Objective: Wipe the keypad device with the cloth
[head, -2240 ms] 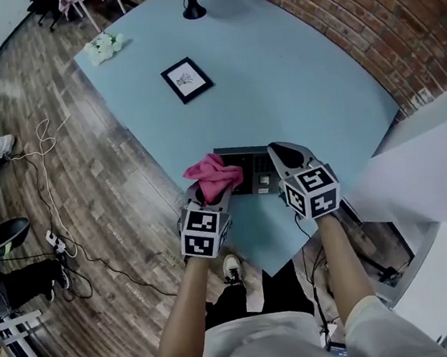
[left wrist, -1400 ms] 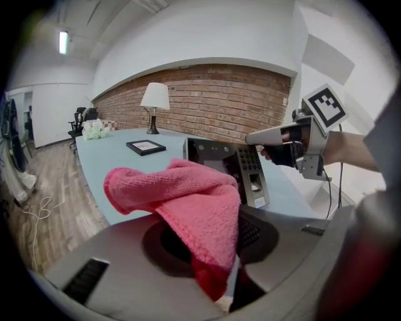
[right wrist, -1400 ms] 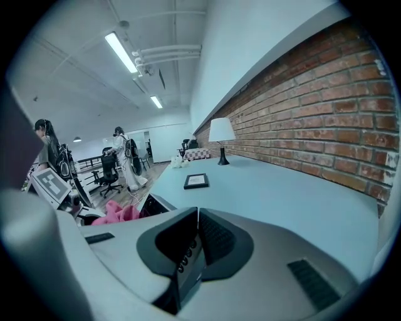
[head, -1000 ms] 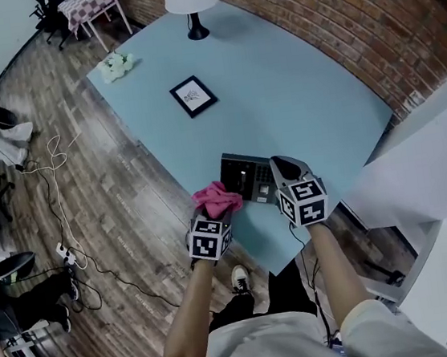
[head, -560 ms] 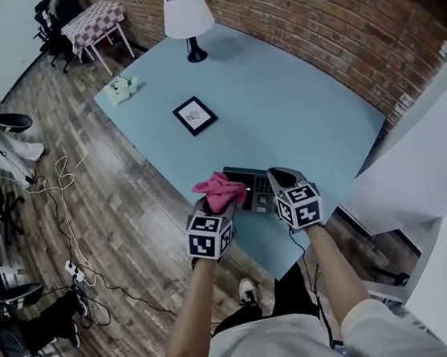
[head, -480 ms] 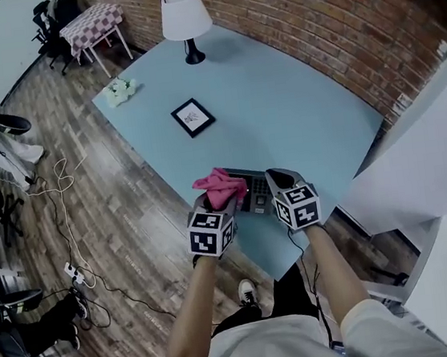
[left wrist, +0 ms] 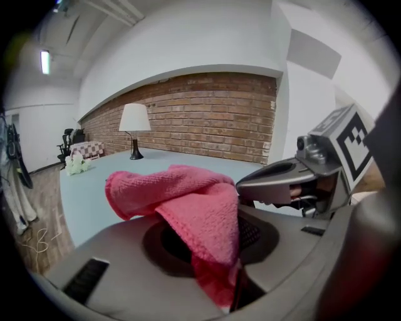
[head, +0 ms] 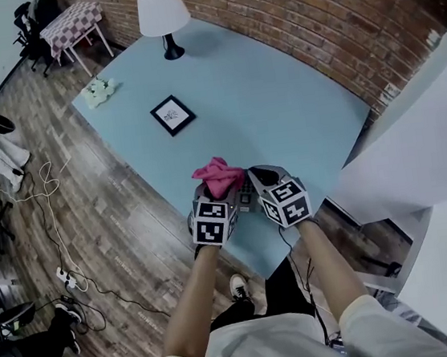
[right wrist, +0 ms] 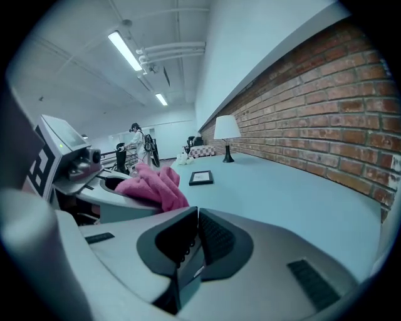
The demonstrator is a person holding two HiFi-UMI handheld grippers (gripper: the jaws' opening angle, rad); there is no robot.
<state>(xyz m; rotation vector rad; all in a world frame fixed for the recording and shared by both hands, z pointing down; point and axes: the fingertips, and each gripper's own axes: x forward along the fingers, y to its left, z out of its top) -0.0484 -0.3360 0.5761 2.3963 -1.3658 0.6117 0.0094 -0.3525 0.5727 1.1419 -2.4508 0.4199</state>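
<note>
The pink cloth (head: 216, 174) bunches out of my left gripper (head: 214, 194), which is shut on it; in the left gripper view the cloth (left wrist: 188, 207) drapes over the jaws. The dark keypad device (head: 245, 198) lies near the front edge of the blue table (head: 279, 102), mostly hidden between the two grippers. The cloth rests over the device's left part. My right gripper (head: 259, 180) sits at the device's right side. In the right gripper view its jaws (right wrist: 197, 241) are nearly together with a thin buttoned edge of the device (right wrist: 187, 254) between them.
A framed picture (head: 172, 114) lies mid-table. A white lamp (head: 160, 3) stands at the far end and white flowers (head: 98, 89) sit at the left corner. A brick wall runs along the far side. Cables trail over the wooden floor (head: 60, 226).
The left gripper has carried the cloth from the device's left edge onto the device, closer to the right gripper. The right gripper stays at the device.
</note>
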